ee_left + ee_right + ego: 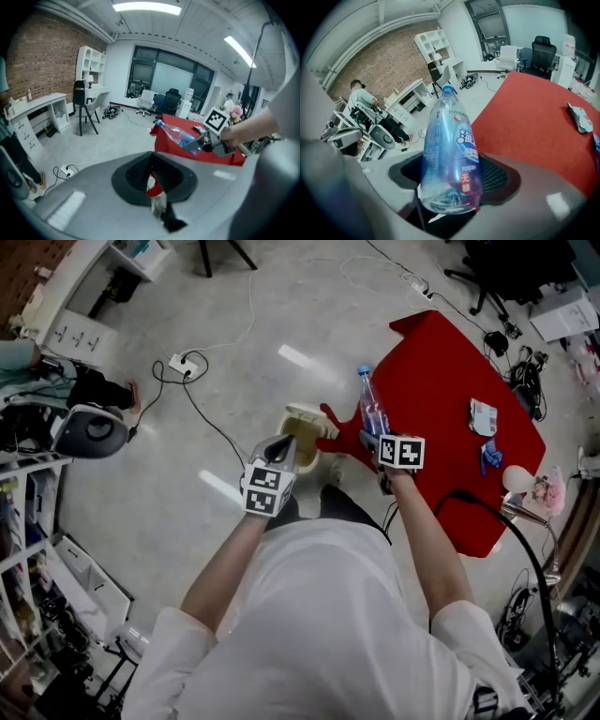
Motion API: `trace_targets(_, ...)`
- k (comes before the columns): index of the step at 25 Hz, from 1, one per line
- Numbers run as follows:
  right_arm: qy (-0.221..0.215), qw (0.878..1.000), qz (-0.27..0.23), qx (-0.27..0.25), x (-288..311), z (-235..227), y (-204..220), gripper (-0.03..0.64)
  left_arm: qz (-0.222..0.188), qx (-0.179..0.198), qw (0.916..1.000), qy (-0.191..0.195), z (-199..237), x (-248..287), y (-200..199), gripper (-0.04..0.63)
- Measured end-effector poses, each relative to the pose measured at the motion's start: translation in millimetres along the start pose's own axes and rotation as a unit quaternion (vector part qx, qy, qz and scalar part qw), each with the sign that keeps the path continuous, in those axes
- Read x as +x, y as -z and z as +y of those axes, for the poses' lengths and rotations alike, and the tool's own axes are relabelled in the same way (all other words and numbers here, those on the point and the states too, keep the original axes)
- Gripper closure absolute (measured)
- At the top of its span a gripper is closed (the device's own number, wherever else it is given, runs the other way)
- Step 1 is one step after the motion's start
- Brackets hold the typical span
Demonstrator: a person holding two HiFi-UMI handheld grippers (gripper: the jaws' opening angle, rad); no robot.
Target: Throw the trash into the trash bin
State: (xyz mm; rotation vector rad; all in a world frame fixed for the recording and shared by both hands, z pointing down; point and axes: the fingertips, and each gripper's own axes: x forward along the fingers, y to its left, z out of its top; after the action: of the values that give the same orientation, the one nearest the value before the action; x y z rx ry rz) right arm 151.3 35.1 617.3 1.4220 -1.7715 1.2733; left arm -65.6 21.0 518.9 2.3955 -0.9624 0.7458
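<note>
Right gripper view: the right gripper [450, 182] has its fingers clamped on the water bottle [449, 140], the left gripper [153, 180] fingers together; next, likely, carry it over the trash bin [296, 414] between them.

I'm in a white short-sleeved shirt [328, 615] and dark trousers [349, 507]. My left gripper [282, 448] and right gripper [372, 441] have grey shells, black ribbed fingers [494, 176] and white cubes [267, 491] with black square markers.

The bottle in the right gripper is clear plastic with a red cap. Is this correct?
Not quite. The cap is blue, not red, as the right gripper view shows. The rest is correct: the right gripper is shut on the bottle, which is clear plastic.
</note>
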Motion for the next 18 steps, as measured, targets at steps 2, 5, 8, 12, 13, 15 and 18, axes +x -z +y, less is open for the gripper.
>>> trace_targets(2,-0.008,1.0,0.003,-0.004,4,15,6,0.276,0.002,-0.004,1.0,-0.002,6,-5,7,0.591)
trace_targets(5,-0.019,1.0,0.013,-0.011,11,39,17,0.276,0.003,-0.009,0.9999,-0.005,18,-12,18,0.591)
trace_targets(8,-0.033,0.999,0.025,-0.018,20,64,31,0.275,0.01,-0.016,0.9998,-0.005,29,-18,29,0.591)
trace_targets(12,-0.054,0.997,0.042,-0.024,33,91,53,0.276,0.018,-0.018,0.9997,-0.005,43,-19,45,0.591)
trace_targets(13,-0.059,0.997,0.047,-0.024,37,97,59,0.276,0.022,-0.018,0.9996,-0.005,46,-18,51,0.591)
trace_targets(15,-0.069,0.996,0.056,-0.023,45,105,71,0.275,0.031,-0.019,0.9993,-0.004,51,-14,63,0.591)
trace_targets(18,-0.084,0.994,0.068,-0.022,60,117,87,0.275,0.043,-0.026,0.9987,0.001,58,-10,76,0.591)
